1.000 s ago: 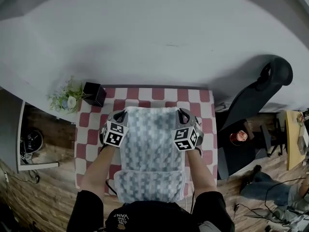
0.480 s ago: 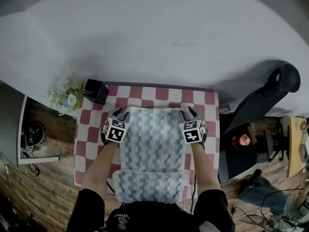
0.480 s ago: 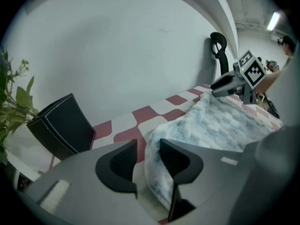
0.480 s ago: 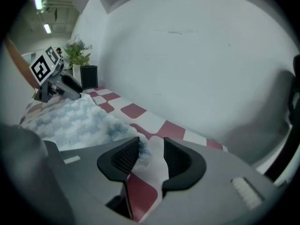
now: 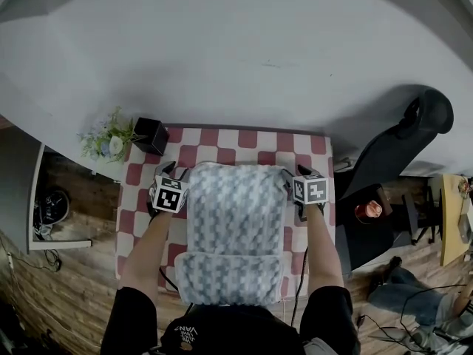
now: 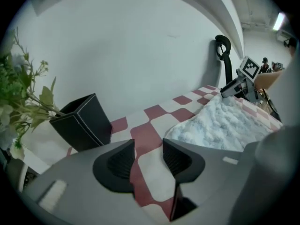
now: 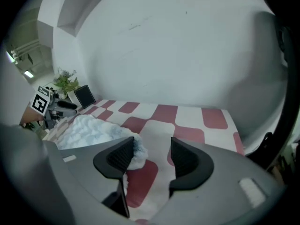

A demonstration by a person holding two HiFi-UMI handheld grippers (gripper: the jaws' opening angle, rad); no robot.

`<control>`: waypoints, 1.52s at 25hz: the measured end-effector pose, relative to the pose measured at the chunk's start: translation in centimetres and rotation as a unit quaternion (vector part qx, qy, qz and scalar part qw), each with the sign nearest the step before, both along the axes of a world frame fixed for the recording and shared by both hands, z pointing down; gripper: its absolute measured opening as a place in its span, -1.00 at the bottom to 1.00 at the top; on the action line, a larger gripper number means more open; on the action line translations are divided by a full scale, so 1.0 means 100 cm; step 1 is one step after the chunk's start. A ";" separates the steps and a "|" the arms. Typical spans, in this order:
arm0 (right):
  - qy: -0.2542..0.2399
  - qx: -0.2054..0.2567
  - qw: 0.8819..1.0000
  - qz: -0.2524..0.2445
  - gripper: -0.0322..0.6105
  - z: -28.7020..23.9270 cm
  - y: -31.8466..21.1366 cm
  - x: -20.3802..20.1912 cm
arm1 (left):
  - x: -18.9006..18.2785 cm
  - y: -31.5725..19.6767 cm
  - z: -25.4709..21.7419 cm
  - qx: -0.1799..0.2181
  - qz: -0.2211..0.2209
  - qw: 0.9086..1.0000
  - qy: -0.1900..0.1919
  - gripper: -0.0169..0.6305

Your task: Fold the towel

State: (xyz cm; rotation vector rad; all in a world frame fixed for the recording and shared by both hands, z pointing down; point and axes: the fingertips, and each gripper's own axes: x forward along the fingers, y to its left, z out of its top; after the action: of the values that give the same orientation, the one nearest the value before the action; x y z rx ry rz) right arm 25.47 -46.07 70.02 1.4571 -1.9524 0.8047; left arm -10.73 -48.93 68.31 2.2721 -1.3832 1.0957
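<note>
A grey-and-white checked towel (image 5: 235, 228) lies lengthwise on the red-and-white checked table (image 5: 222, 140), its near end folded over at the front edge. My left gripper (image 5: 171, 171) stands just off the towel's far left corner. Its jaws are opening, and only tablecloth shows between them (image 6: 147, 156); the towel (image 6: 225, 125) lies to their right. My right gripper (image 5: 298, 173) stands off the far right corner, jaws also opening (image 7: 152, 156). The towel's corner (image 7: 93, 130) peeks past the left finger without being pinched.
A black box (image 5: 151, 135) and a small plant (image 5: 109, 143) stand at the table's far left corner. A white wall rises right behind the table. A black office chair (image 5: 399, 146) and a dark stand with a red cup (image 5: 366, 211) are to the right.
Both grippers let go of the towel's far corners, opened, and slid outward to either side. The towel's far edge now rests flat on the table.
</note>
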 end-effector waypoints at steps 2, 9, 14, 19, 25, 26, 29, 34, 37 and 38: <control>0.019 -0.027 0.999 -0.010 -0.09 0.006 0.005 0.009 | -0.003 0.005 -0.002 -0.001 -0.004 1.000 0.002 -0.45; 0.039 -0.049 0.998 -0.016 0.06 0.000 0.034 0.026 | -0.001 0.032 0.004 -0.005 0.018 1.000 0.025 -0.45; -0.017 -0.054 0.998 -0.024 0.06 0.000 0.056 0.032 | -0.007 0.060 0.011 -0.019 0.030 0.999 0.034 -0.45; -0.109 0.054 0.991 0.061 0.06 -0.028 0.039 0.045 | -0.009 0.077 0.018 -0.029 0.024 0.999 0.040 -0.45; -0.187 0.100 0.975 0.068 0.06 -0.056 0.052 0.032 | 0.002 0.090 0.009 -0.019 0.048 0.996 0.069 -0.45; -0.172 0.094 0.979 0.049 0.06 -0.055 0.062 0.025 | 0.004 0.095 0.007 -0.019 0.058 0.995 0.074 -0.45; -0.139 0.090 0.986 0.017 0.06 -0.053 0.092 0.007 | 0.006 0.115 0.006 -0.027 0.089 0.992 0.083 -0.45; -0.105 0.076 0.990 -0.047 0.06 -0.039 0.155 -0.031 | 0.010 0.162 0.011 -0.062 0.135 0.983 0.112 -0.36; -0.111 0.069 0.988 -0.088 0.05 -0.033 0.194 -0.058 | 0.013 0.194 0.012 -0.083 0.166 0.973 0.137 -0.32; -0.114 0.065 0.987 -0.097 0.05 -0.031 0.205 -0.065 | 0.014 0.205 0.012 -0.090 0.176 0.970 0.143 -0.31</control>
State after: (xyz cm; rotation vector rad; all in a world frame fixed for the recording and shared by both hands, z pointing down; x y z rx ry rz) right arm 18.98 -25.55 66.97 1.2662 -2.3160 0.7963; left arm -9.34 -28.46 69.53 2.4753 -0.7581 0.8943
